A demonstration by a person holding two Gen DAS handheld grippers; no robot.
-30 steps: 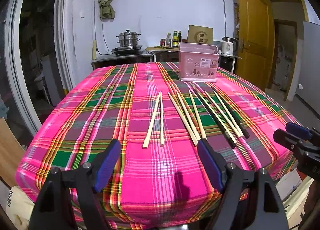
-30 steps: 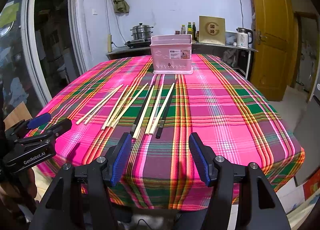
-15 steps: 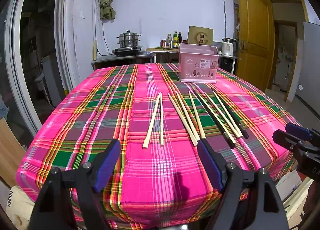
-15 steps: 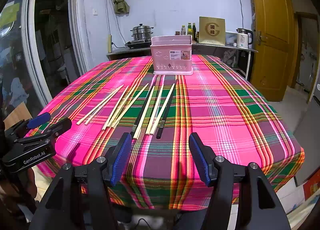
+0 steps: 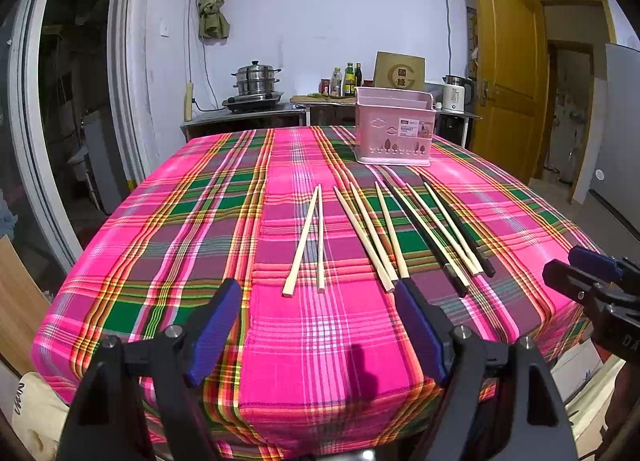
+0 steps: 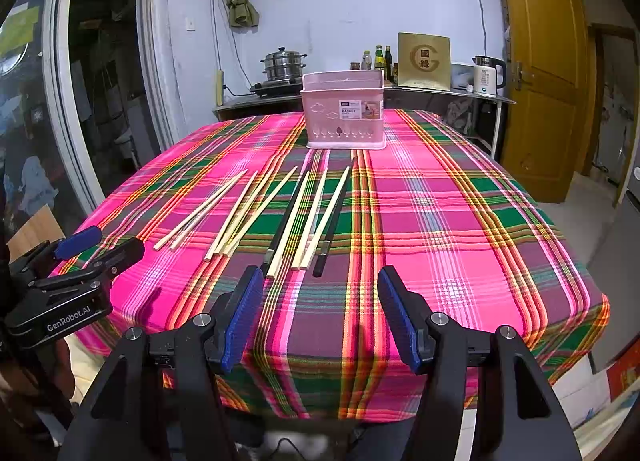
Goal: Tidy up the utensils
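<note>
Several wooden chopsticks [image 5: 306, 239] and black chopsticks [image 5: 426, 239] lie side by side on the pink plaid tablecloth [image 5: 200, 221], pointing toward a pink plastic utensil basket [image 5: 394, 131] at the table's far end. My left gripper [image 5: 316, 321] is open and empty above the near table edge, short of the chopsticks. In the right wrist view the chopsticks [image 6: 280, 213] lie ahead and left, with the basket [image 6: 344, 115] behind them. My right gripper [image 6: 320, 309] is open and empty over the near edge. Each gripper shows in the other's view.
Behind the table a counter [image 5: 256, 113] holds a steel steamer pot [image 5: 256, 79], bottles [image 5: 346, 81], a cardboard box [image 5: 398, 71] and a kettle [image 5: 456, 93]. A wooden door [image 5: 508, 73] stands open at the right. The cloth hangs over the near edge.
</note>
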